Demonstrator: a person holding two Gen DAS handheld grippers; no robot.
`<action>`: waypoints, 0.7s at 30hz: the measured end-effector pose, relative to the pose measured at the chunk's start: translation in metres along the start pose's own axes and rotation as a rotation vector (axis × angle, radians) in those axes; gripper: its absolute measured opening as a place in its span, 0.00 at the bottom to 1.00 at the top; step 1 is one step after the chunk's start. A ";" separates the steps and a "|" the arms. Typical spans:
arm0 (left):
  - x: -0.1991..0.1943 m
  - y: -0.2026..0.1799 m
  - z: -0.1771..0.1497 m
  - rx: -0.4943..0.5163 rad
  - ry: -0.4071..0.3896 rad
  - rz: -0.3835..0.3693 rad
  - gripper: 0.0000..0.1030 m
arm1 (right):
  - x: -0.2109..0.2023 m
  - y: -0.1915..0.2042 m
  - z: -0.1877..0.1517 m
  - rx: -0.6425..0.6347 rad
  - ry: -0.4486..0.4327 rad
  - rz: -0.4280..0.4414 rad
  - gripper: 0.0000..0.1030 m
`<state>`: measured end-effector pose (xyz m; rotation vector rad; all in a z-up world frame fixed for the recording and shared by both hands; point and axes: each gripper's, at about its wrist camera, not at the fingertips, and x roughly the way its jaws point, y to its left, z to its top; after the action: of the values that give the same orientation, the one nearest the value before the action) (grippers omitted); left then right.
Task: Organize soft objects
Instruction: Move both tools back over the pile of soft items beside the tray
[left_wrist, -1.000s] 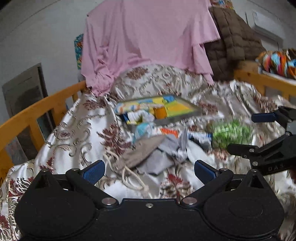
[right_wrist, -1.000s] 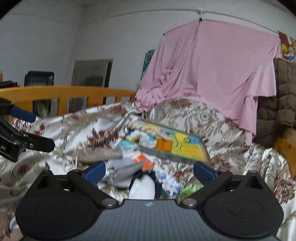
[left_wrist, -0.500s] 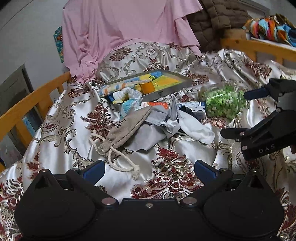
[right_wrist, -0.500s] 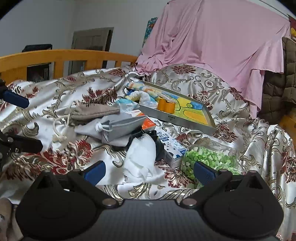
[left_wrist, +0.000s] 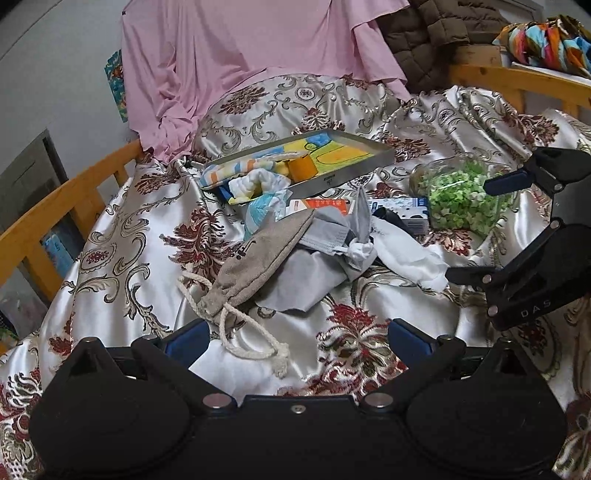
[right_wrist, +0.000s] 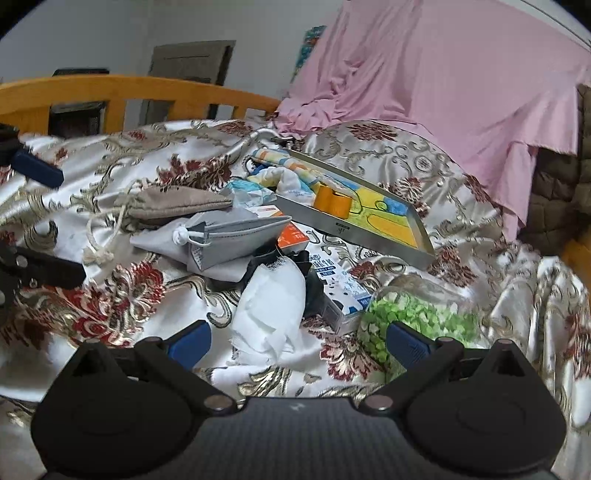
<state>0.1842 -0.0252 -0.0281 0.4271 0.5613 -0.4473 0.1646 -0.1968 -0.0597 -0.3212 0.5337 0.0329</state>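
A heap of soft things lies on the satin bedspread: a beige drawstring pouch (left_wrist: 258, 254) (right_wrist: 173, 205), a grey cloth bag (left_wrist: 325, 236) (right_wrist: 236, 240) and a white cloth (left_wrist: 406, 254) (right_wrist: 269, 306). Behind them a metal tray (left_wrist: 347, 173) (right_wrist: 373, 236) holds striped and white fabric and an orange roll (right_wrist: 332, 203). My left gripper (left_wrist: 295, 338) hangs open just before the pouch's cord, holding nothing. My right gripper (right_wrist: 297, 341) is open over the white cloth's near end, also empty; it shows at the right of the left wrist view (left_wrist: 476, 229).
A clear bag of green pieces (left_wrist: 461, 199) (right_wrist: 417, 317) and a small milk carton (right_wrist: 340, 291) lie right of the heap. Wooden bed rails (left_wrist: 55, 218) (right_wrist: 129, 92) border the bed. A pink sheet (left_wrist: 240, 55) and a brown quilted jacket (left_wrist: 424, 33) hang behind.
Both grippers have tilted down and moved closer to the heap, so the pouch and the white cloth now sit near their fingertips. Both stayed open.
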 end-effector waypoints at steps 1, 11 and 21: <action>0.002 0.000 0.002 -0.001 -0.001 0.001 0.99 | 0.004 -0.001 0.000 -0.021 0.003 0.007 1.00; 0.037 -0.012 0.037 0.014 -0.002 -0.025 0.99 | 0.044 -0.014 0.000 -0.068 0.003 0.113 1.00; 0.076 -0.009 0.071 -0.293 0.079 -0.168 0.98 | 0.067 -0.025 0.001 0.003 0.021 0.225 0.92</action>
<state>0.2659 -0.0891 -0.0208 0.1178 0.7309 -0.5013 0.2256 -0.2239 -0.0857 -0.2572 0.5883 0.2462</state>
